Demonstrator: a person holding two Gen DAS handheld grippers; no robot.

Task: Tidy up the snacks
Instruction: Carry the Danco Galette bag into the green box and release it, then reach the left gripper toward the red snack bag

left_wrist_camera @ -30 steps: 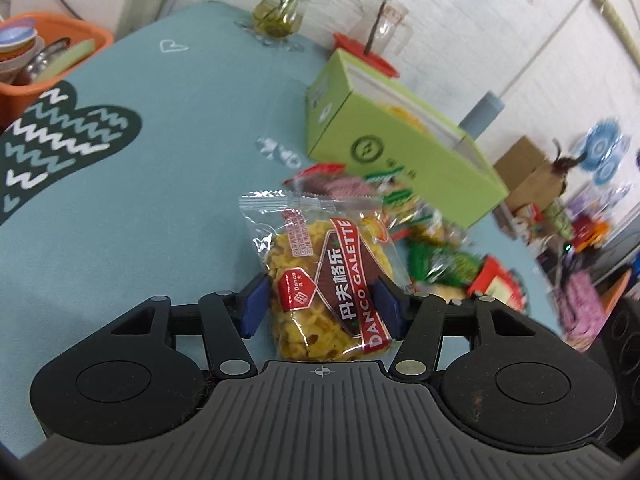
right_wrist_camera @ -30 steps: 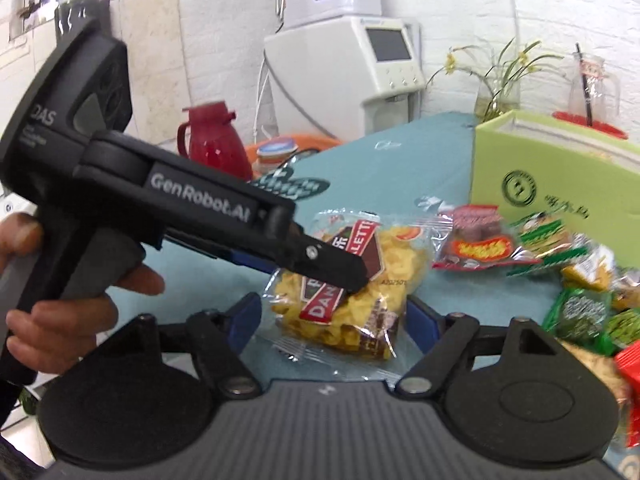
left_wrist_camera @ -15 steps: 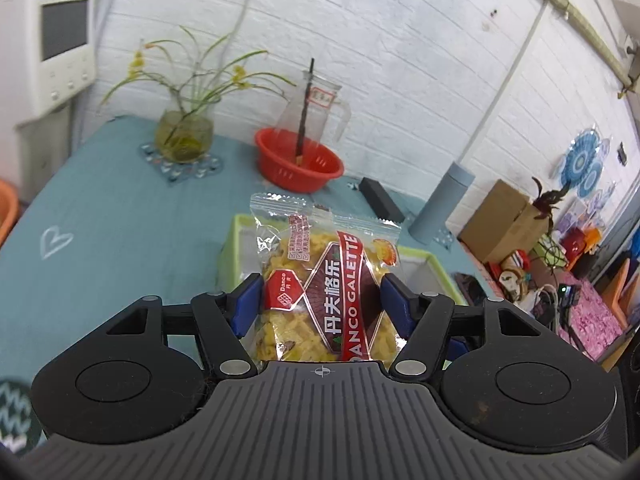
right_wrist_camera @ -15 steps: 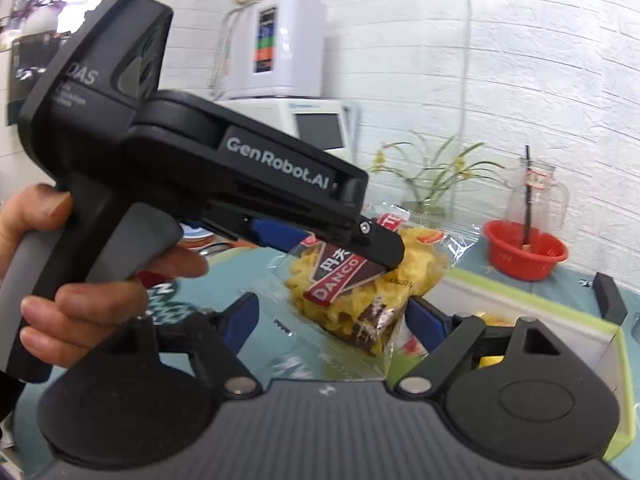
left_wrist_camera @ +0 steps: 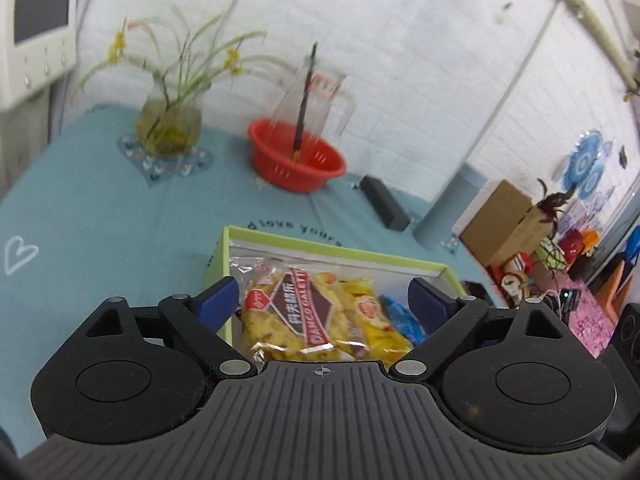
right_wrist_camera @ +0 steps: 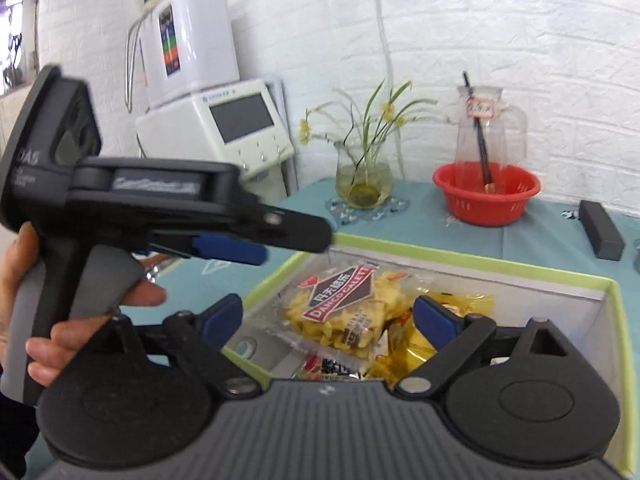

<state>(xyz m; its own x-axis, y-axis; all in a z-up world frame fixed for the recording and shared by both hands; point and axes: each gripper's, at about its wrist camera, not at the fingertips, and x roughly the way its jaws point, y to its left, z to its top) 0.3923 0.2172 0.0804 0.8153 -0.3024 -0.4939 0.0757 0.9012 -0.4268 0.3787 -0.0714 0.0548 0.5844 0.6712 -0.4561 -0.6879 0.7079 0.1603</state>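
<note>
The chip packet [left_wrist_camera: 298,314] lies inside the green-rimmed box [left_wrist_camera: 340,249] on top of other snack packets [left_wrist_camera: 372,316], while the jaws of the left gripper [left_wrist_camera: 326,298] and the right gripper [right_wrist_camera: 328,314] are opening, pads clear of the packet on both sides.
</note>
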